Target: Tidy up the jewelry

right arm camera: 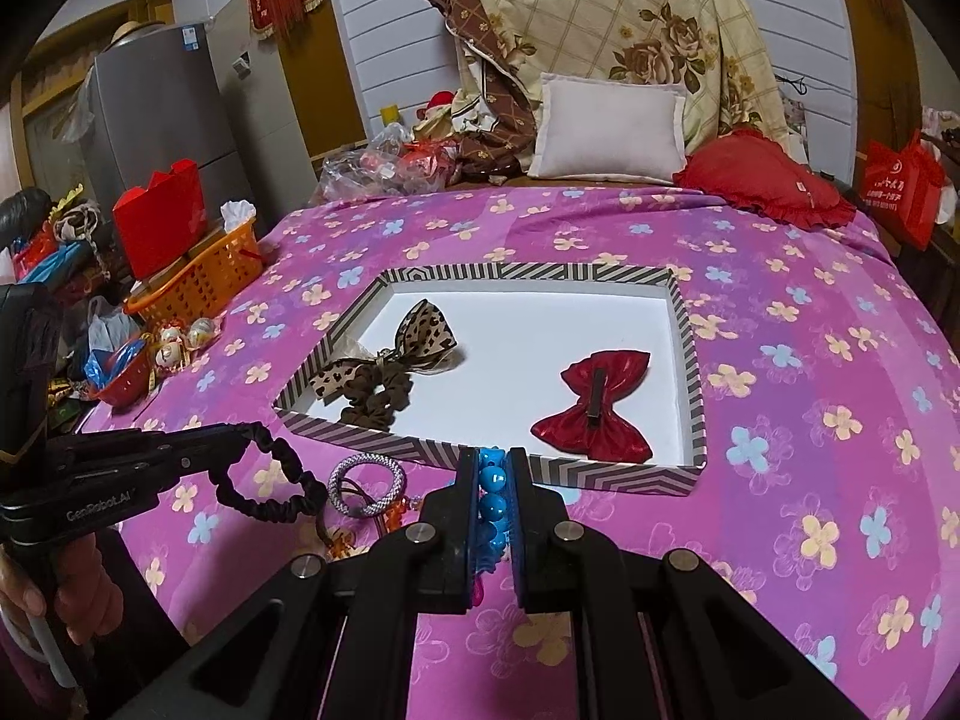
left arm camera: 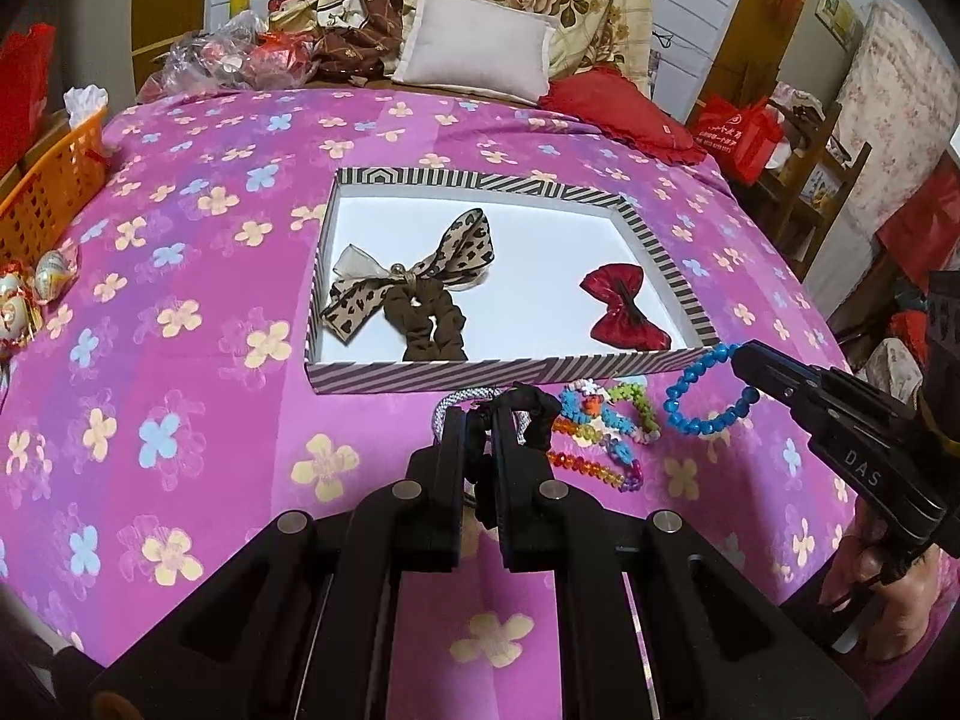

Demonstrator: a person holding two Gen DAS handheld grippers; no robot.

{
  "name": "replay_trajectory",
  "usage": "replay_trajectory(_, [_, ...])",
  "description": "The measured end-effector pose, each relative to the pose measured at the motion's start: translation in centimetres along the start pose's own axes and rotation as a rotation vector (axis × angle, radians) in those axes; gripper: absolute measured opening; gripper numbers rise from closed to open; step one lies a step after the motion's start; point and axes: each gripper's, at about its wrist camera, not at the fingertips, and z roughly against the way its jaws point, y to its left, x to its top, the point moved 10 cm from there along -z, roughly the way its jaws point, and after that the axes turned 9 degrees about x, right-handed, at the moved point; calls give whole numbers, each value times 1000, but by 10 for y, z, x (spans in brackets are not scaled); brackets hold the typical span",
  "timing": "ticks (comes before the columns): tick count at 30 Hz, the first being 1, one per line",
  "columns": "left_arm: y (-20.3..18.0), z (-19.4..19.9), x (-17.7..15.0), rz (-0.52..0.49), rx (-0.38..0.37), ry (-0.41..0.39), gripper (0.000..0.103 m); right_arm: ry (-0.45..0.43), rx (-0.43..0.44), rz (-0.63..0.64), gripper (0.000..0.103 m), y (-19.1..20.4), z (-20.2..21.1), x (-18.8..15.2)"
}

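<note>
A striped box lid (left arm camera: 510, 373) (right arm camera: 684, 324) lies on the pink flowered bed. It holds a leopard bow scrunchie (left arm camera: 420, 276) (right arm camera: 384, 372) and a red bow clip (left arm camera: 624, 309) (right arm camera: 594, 405). My left gripper (left arm camera: 478, 420) (right arm camera: 237, 441) is shut on a black scrunchie (left arm camera: 534, 414) (right arm camera: 270, 492) just in front of the lid. My right gripper (right arm camera: 493, 462) (left arm camera: 739, 360) is shut on a blue bead bracelet (left arm camera: 708, 396) (right arm camera: 493, 501), held above the bed by the lid's near right corner. A silver bangle (right arm camera: 366, 489) (left arm camera: 441, 417) and colourful bead bracelets (left arm camera: 600, 432) lie below.
An orange basket (left arm camera: 42, 192) (right arm camera: 198, 279) and wrapped eggs (left arm camera: 36, 288) sit at the bed's left edge. A white pillow (left arm camera: 474, 54), a red cushion (left arm camera: 618, 114) and folded quilts stand at the back. A fridge (right arm camera: 150, 120) stands at the left.
</note>
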Motion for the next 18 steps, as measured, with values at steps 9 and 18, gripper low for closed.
replay_trajectory(9, [3, -6, 14, -1, 21, -6, 7, 0, -7, 11, 8, -6, -2, 15])
replay_trajectory(18, [5, -15, 27, 1, 33, -4, 7, 10, -12, 22, 8, -9, -10, 23])
